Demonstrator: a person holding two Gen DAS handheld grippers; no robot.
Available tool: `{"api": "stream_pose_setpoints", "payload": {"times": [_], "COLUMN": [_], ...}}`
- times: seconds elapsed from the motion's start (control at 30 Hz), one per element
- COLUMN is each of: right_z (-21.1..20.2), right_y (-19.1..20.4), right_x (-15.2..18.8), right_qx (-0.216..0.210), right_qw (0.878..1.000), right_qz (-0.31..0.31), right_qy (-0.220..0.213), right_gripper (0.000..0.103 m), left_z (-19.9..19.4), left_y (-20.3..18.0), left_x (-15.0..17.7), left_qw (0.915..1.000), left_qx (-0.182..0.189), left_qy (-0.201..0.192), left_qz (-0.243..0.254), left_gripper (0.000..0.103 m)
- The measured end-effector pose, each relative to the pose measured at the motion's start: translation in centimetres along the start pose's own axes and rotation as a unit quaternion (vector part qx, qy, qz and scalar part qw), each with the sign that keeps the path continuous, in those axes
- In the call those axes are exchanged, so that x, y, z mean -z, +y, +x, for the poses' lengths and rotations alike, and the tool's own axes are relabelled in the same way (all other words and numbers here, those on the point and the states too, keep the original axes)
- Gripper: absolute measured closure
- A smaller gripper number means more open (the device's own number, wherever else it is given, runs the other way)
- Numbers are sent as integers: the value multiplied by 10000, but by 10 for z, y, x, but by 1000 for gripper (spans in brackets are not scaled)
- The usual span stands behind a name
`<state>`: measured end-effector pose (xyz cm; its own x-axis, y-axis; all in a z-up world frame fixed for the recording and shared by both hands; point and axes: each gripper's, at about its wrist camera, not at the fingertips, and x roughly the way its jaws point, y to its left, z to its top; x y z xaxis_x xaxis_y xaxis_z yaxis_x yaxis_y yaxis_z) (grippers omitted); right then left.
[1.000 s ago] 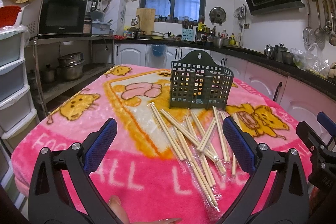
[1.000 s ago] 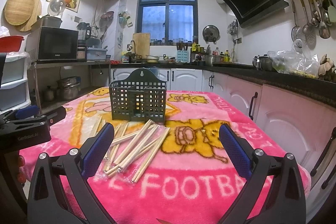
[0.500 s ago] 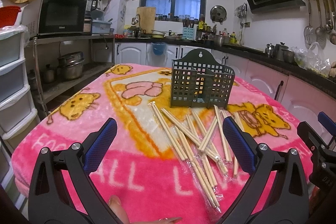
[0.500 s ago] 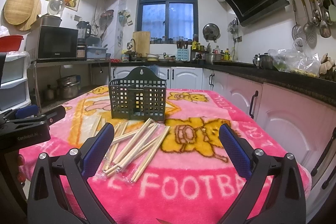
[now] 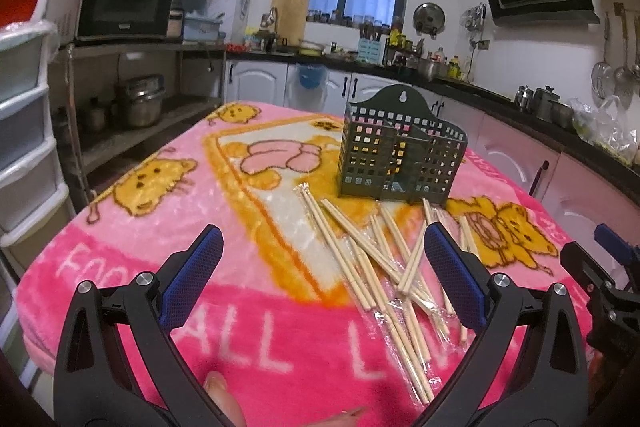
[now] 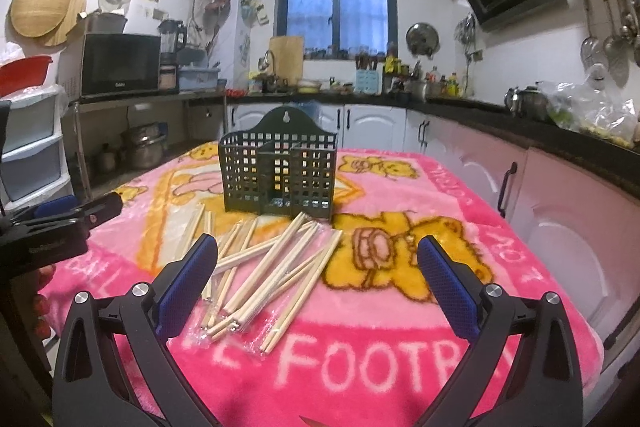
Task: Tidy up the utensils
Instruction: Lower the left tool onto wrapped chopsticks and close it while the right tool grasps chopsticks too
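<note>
Several pairs of wooden chopsticks in clear plastic sleeves [image 5: 384, 259] lie scattered on the pink cartoon blanket [image 5: 160, 267], just in front of a dark green slotted utensil holder [image 5: 400, 159] that stands upright. My left gripper [image 5: 320, 267] is open and empty, above the blanket to the left of the pile. My right gripper [image 6: 316, 275] is open and empty, hovering over the near ends of the chopsticks [image 6: 272, 267], with the holder [image 6: 280, 175] beyond them. Each gripper shows at the edge of the other's view.
The blanket covers a table [image 6: 520, 307] in a kitchen. White and pink cabinets [image 6: 560, 211] run along the right. A shelf with a microwave [image 5: 120, 3] and plastic drawers [image 5: 24, 131] stand at the left.
Both grippers have drifted slightly forward toward the chopsticks and holder. Jaws stay open. The chopsticks and holder have not moved.
</note>
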<state>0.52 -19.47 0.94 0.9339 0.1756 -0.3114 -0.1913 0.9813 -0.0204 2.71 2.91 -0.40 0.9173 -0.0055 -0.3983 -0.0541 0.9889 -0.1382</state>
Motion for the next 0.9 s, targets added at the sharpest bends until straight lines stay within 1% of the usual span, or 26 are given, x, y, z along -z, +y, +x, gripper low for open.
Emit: {"api": "stream_pose_setpoints", "payload": {"times": [0.1,0.23,0.4,0.53,0.6,0.63,0.7,0.8,0.9], "right_z": [11,28,51,71,82,88,101,119,139], "right_y": [-1,-1,1,-3,-5,-7,-11,-16,-22], "right_x": [-7,-17,-28,-35,-37,-38,-40,-41,-39], "right_qx": [-135,-265,-480,-508,-502,-494,-451,-426,-453], "right_qw": [9997,9989,9967,9948,9934,9926,9903,9866,9813], "right_qz": [7,-33,75,153,181,196,223,234,262], "right_qy": [179,379,654,868,1016,1093,1295,1559,1851], "right_gripper": [6,6,6,7,13,17,20,25,32], "left_z": [9,22,35,50,59,62,72,88,110], "left_y": [6,14,15,14,13,12,9,7,8], "left_x": [-6,-15,-27,-36,-41,-43,-46,-48,-49], "left_qw": [9998,9990,9983,9973,9965,9962,9952,9927,9889], "left_qx": [-23,77,136,179,228,244,262,393,393], "left_qy": [171,395,539,700,803,840,941,1133,1429], "left_qz": [-60,-190,-151,-102,-62,-30,69,107,109], "left_gripper": [10,10,10,10,10,10,10,10,10]}}
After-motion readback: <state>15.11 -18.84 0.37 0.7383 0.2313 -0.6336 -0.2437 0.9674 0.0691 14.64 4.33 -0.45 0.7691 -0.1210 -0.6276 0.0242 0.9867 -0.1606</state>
